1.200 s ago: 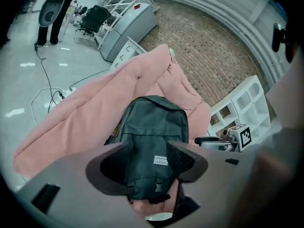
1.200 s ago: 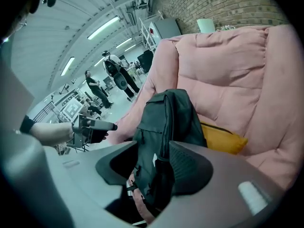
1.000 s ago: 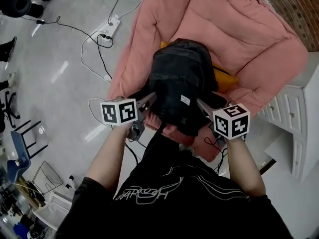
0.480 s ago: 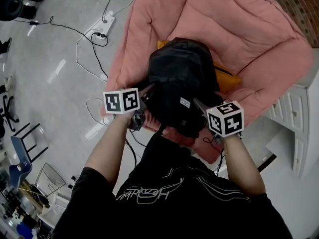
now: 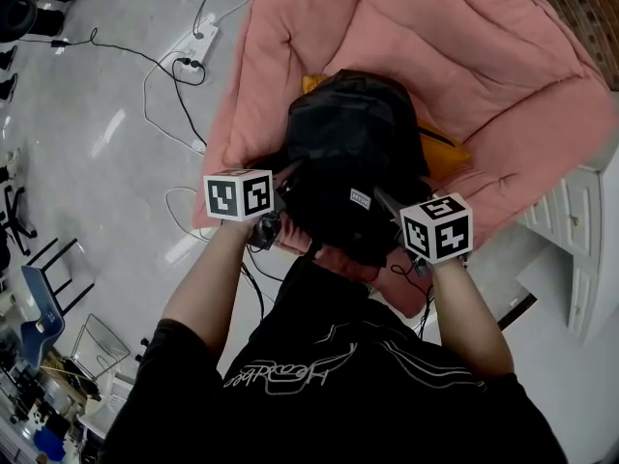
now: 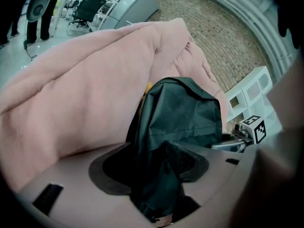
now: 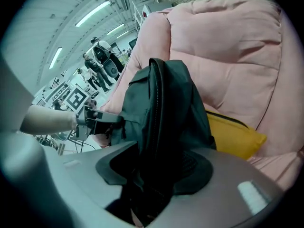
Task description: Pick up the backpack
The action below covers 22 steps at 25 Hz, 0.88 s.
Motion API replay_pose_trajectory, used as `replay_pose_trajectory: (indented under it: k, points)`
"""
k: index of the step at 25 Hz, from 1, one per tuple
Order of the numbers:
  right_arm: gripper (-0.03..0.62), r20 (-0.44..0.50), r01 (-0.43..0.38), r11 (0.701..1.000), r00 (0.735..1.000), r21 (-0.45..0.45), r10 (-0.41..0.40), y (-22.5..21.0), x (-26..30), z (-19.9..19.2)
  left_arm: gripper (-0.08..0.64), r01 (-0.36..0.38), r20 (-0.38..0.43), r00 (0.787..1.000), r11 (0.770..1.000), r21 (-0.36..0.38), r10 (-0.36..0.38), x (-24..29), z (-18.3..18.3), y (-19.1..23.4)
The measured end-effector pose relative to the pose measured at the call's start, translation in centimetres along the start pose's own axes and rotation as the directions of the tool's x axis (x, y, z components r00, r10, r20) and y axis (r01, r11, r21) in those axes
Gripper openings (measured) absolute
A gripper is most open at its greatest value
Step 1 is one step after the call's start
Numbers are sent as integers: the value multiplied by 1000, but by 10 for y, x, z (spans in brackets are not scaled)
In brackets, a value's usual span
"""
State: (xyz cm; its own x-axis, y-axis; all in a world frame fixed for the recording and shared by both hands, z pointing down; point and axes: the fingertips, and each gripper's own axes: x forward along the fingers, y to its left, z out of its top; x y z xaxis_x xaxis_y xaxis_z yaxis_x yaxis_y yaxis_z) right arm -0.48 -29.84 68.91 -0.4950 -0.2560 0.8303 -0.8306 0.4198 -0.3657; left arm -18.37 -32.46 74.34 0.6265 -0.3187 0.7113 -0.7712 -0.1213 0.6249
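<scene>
A black backpack stands upright on a pink padded sofa, leaning on its backrest. My left gripper holds the bag's lower left side and my right gripper its lower right side. In the left gripper view, dark backpack fabric is pinched between the jaws of the left gripper. The right gripper view shows the right gripper shut on a fold of the backpack beside its zip. Each gripper shows in the other's view, clamped to the bag.
A yellow cushion lies under the bag on the sofa. A white cabinet stands to the right. A power strip with cables lies on the grey floor at the left. People stand far off.
Both grippers and the backpack have shifted slightly up in the head view, and the right gripper has come a little leftwards. The grips have not changed.
</scene>
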Motion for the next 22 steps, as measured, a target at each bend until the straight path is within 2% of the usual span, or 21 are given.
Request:
replay_pose_trajectory:
  k: [5, 10, 14, 22]
  points:
    - [190, 2, 8, 1000, 1000, 6, -8, -4, 1, -2, 227, -4, -6, 1000, 1000, 18, 4, 1, -2, -2]
    - [121, 17, 18, 1000, 1000, 18, -18, -6, 4, -3, 192, -5, -15, 1000, 1000, 30, 5, 3, -2, 0]
    - [92, 28, 16, 999, 999, 29, -17, -5, 4, -4, 166, -20, -27, 999, 999, 48, 21, 2, -4, 0]
    - [64, 52, -26, 997, 998, 67, 23, -5, -3, -10, 121, -47, -11, 999, 997, 65, 47, -6, -10, -12]
